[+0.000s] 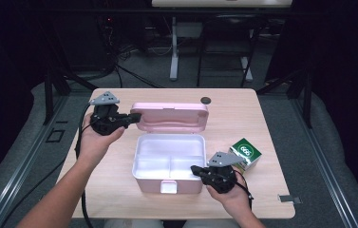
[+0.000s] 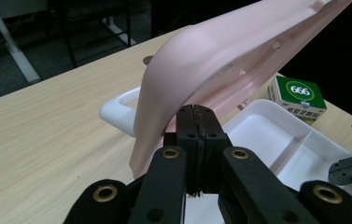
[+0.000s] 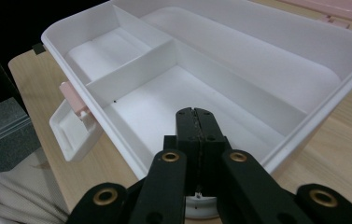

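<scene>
Here, the left gripper (image 1: 130, 118), jaws pressed together, touches the raised pink lid (image 2: 220, 51) directly ahead. The white box (image 1: 169, 161) lies between. The right gripper (image 3: 195, 116), jaws together, sits over its rim; a green carton (image 1: 246, 152) stands beside.

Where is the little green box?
In the high view, the green box sits on the table's right side, beside the white lunch box, just beyond the right gripper.

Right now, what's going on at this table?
A person works a pink lunch box with two handheld grippers. The left gripper, jaws together, sits at the edge of the raised pink lid, apparently propping it open. The right gripper, also closed, rests at the box's right front rim. The white compartments are empty. A small green carton stands on the table to the right, untouched.
</scene>
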`<state>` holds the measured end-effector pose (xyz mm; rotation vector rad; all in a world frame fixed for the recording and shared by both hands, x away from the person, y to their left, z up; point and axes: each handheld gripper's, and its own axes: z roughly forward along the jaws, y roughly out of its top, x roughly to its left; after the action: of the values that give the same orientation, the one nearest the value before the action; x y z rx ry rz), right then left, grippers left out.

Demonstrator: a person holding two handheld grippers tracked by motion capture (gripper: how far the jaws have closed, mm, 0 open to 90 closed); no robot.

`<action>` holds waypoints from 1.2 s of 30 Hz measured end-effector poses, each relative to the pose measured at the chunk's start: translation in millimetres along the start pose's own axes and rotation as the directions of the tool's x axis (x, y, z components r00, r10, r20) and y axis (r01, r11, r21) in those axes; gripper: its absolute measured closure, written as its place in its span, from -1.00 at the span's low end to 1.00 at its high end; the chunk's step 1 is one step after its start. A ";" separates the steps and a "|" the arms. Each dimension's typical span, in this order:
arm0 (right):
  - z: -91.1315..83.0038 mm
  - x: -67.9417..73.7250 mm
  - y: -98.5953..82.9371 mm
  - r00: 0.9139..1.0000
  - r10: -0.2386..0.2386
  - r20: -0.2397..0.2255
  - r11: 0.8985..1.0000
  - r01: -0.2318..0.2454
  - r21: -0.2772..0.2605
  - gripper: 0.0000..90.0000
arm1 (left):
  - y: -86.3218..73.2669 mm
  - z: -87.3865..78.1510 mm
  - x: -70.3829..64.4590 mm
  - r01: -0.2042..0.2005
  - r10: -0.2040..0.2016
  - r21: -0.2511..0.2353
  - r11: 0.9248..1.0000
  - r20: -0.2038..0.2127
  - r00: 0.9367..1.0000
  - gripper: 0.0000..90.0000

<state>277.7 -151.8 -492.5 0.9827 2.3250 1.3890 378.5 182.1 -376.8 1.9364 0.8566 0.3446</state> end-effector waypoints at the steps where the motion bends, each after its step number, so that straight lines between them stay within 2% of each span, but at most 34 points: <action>1: 0.0 -0.2 0.0 1.000 0.000 -0.001 1.000 0.000 0.001 1.00 | 0.5 0.5 0.3 0.000 0.000 -0.001 1.000 -0.005 1.000 1.00; 18: -0.1 -0.3 -0.5 1.000 -0.001 -0.002 1.000 0.001 -0.001 1.00 | 2.9 10.9 6.0 0.008 -0.007 0.027 1.000 -0.034 0.999 0.99; 36: -0.2 -0.3 -1.0 1.000 -0.006 -0.002 1.000 0.006 -0.004 1.00 | -6.1 27.4 21.3 0.066 -0.062 0.060 0.996 -0.059 0.996 0.96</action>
<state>277.3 -152.5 -493.4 0.9733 2.3239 1.3924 406.5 180.5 -398.2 1.9589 0.9747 0.3403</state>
